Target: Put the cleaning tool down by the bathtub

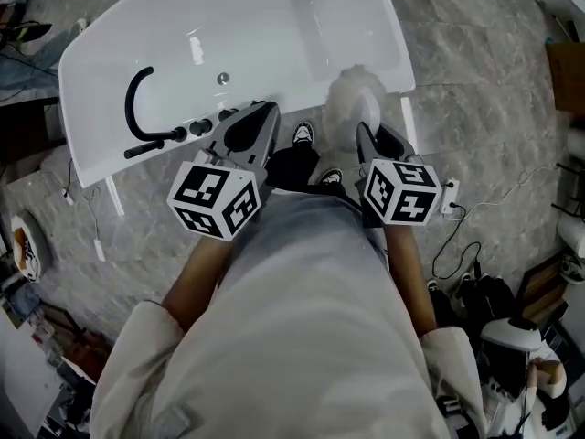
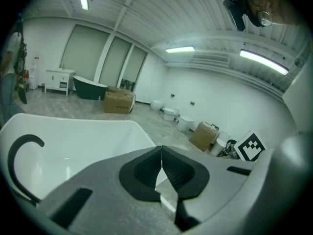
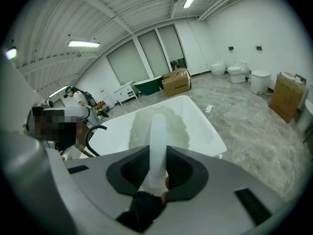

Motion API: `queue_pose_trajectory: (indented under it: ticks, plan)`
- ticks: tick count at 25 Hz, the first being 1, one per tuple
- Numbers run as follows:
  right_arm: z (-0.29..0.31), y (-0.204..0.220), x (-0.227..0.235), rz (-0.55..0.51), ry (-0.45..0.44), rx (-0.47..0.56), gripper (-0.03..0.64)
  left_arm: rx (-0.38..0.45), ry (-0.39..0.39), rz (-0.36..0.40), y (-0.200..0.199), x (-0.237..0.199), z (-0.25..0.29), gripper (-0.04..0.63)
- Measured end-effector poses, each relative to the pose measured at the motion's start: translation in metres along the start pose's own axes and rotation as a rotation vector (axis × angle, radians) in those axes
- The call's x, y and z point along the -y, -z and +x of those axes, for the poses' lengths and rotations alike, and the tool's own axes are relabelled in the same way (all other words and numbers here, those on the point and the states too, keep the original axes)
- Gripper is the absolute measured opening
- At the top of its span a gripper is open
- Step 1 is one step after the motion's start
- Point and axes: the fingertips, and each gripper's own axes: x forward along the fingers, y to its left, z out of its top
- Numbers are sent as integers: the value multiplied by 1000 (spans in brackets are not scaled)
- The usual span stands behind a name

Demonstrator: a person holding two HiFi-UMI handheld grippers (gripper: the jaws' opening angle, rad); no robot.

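Observation:
The cleaning tool is a white fluffy brush on a white stick handle. My right gripper is shut on that handle, and the fluffy head pokes forward over the near rim of the white bathtub. In the right gripper view the handle stands between the black pads, pointing at the tub. My left gripper hovers at the tub's near rim beside the black faucet. Its jaws meet at the tips with nothing between them, as the left gripper view shows.
The tub stands on a grey marbled floor on white legs. My shoes are just below its near edge. Cables and a white plug strip lie at the right. Cardboard boxes and toilets stand further off.

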Motion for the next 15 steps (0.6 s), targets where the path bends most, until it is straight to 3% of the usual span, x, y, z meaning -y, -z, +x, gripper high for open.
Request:
queue_pose_trajectory:
  ticks: [9,15]
  plan:
    - [32,-6,-13,2,31,-40,80,-6,48,0,-17,-32,15,9]
    - [51,-5,-15,-59,38,-73,80,-4,85,-23,-20,-45,25,9]
